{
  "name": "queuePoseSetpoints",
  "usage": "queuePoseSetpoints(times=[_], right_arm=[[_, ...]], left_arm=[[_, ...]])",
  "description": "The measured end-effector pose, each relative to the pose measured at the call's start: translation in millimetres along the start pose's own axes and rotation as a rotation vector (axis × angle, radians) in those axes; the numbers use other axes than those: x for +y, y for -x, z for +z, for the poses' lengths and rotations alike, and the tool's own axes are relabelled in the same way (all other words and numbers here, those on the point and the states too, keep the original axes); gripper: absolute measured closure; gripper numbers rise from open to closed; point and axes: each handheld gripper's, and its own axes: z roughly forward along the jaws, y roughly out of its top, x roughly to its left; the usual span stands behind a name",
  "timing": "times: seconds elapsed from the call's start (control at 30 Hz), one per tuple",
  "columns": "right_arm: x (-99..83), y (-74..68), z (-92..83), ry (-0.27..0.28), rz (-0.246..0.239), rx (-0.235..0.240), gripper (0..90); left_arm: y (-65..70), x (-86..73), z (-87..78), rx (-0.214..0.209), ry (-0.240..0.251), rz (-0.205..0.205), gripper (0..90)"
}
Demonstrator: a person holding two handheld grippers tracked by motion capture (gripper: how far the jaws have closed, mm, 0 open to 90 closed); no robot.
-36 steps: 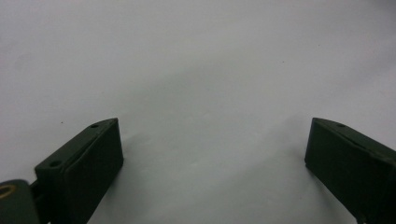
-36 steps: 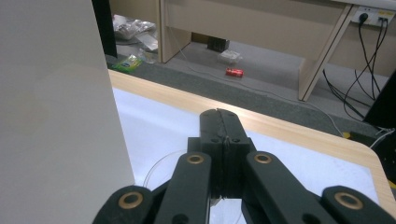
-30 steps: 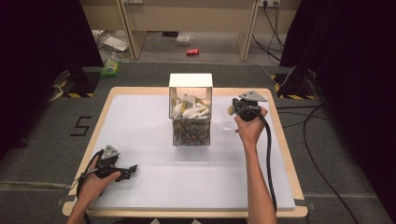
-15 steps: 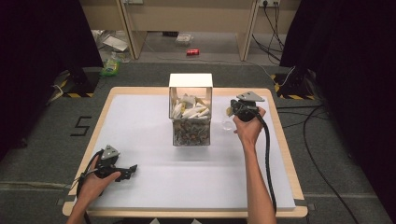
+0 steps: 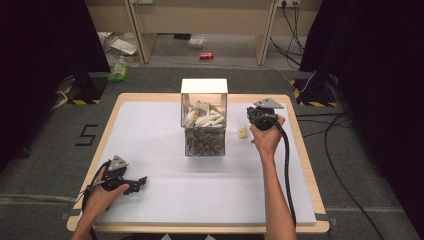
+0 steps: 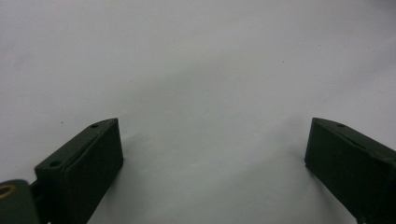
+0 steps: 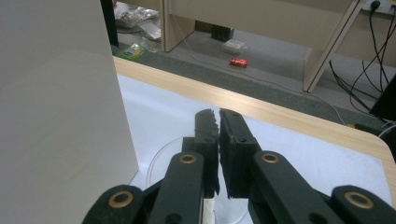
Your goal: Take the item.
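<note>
Right tongs [image 5: 244, 131]: I hold them up beside the right wall of the box, over the small dish. In the right gripper view [image 7: 218, 122] the two black jaws stand almost together, with a thin gap between them. They have just been opening a little. Nothing sits between the tips. A small pale bit shows low down under the jaws, and I cannot tell what it is.

Dish [image 7: 161, 161]: it is clear and round. It lies flat on the white sheet, just beside the box. In the high view [image 5: 243, 133] a small yellowish piece lies in it.

Box [image 5: 204, 125]: it has clear walls and stands in the middle of the surface. White sticks are piled in the top part, and small dark bits fill the bottom part.

Left tongs [image 5: 141, 180]: my left hand [image 5: 100, 192] rests them low at the near left part of the surface [image 5: 150, 125], well apart from the box. Their jaws stand wide apart in the left gripper view [image 6: 210, 154], with bare white sheet between them.
</note>
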Motion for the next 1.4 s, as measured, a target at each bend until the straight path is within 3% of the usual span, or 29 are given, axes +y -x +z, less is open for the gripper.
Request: queuePoseSetpoints(times=[0.17,0.57,0.9,1.4], right_arm=[[0.3,1.4,-2.2,-0.003,0.004,-0.002,81.3],[-7.9,8.1,-14.4,0.0,0.063,-0.024,50.8],[-13.3,9.6,-30.0,0.008,0.059,-0.028,43.4],[-19.7,-3.8,-44.5,0.003,0.036,0.014,40.4]], left_arm=[[0.0,0.0,0.0,0.0,0.0,0.0,3.4],[0.1,0.0,0.0,0.001,0.0,0.001,3.4],[0.1,0.0,0.1,0.001,0.001,0.0,3.4],[0.1,0.0,0.1,0.001,0.0,0.0,3.4]])
